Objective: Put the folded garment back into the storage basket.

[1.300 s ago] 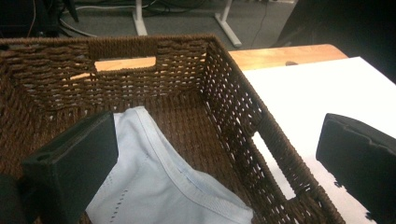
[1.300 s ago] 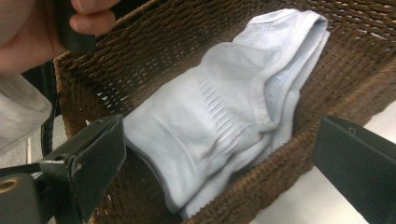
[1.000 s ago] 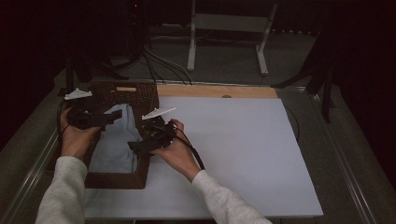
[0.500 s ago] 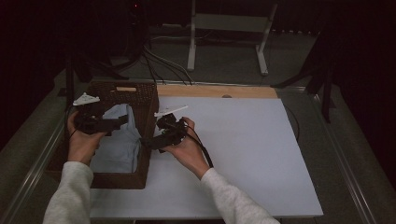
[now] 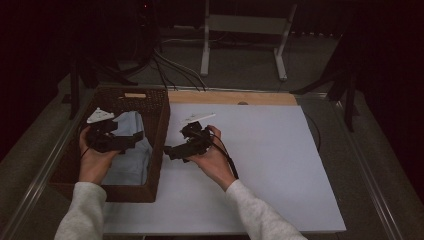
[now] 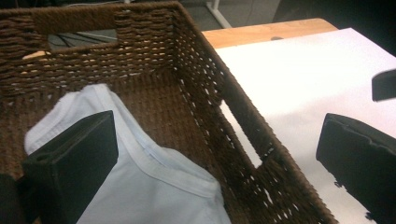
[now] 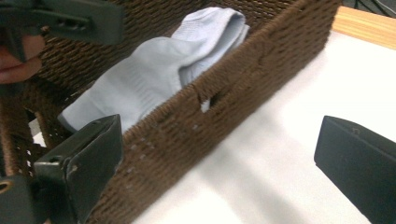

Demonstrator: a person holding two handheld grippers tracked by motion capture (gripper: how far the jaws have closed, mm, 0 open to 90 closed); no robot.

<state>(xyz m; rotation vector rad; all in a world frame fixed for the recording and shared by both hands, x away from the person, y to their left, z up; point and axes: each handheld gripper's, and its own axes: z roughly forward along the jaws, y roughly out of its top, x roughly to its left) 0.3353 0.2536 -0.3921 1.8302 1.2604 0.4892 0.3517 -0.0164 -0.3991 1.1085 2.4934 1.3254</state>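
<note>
A brown wicker basket (image 5: 161,107) stands at the table's left with a light blue garment (image 5: 131,162) lying crumpled inside it. My left gripper (image 5: 133,141) hovers over the garment inside the basket, its jaws wide apart and nothing between them. In the left gripper view the gripper (image 6: 215,163) looks across the garment (image 6: 154,186) and the basket's right wall (image 6: 224,93). My right gripper (image 5: 171,151) is open just outside that wall, above the white sheet (image 5: 270,150). The right gripper view has the gripper (image 7: 219,172) facing the wall (image 7: 233,93), with the garment (image 7: 154,70) beyond it.
The white sheet covers most of the table, with a wooden strip (image 5: 230,97) along its far edge. Cables (image 5: 165,65) and a metal stand (image 5: 242,30) lie on the floor behind the table. A metal rail (image 5: 372,170) runs along the right side.
My right gripper has moved to the right, from over the basket's rim to above the white sheet. My left gripper shifted slightly right and nearer inside the basket.
</note>
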